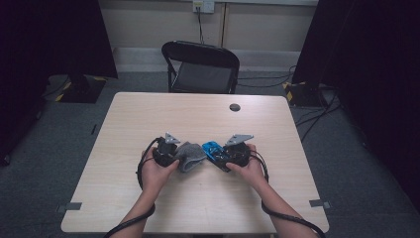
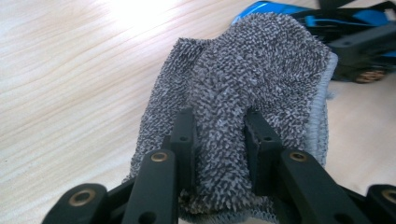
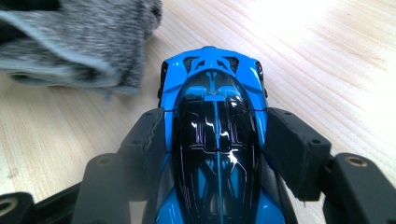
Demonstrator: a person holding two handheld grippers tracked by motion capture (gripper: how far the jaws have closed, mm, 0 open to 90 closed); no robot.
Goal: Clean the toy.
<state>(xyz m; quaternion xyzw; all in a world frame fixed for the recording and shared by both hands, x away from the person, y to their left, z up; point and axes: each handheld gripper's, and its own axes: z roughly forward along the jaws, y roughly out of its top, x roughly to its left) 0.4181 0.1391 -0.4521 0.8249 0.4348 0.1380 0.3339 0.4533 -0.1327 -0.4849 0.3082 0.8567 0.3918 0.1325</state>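
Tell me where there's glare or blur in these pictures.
Left gripper view: window-like glare whitens the light wooden table. Right gripper view: highlights streak the glossy blue and black toy car; the grey fuzzy cloth is soft. High view: dim, dark sides.

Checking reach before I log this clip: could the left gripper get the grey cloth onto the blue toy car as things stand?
Probably yes. The left gripper pinches the grey cloth, whose far edge lies right beside the blue toy car held by the right gripper, with nothing between them.

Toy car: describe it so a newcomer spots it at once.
Start at the pale wooden table; near its middle two hands meet. The glossy blue and black toy car sits clamped in the right tool, beside a fuzzy grey cloth. It alone is shiny, hard and blue.
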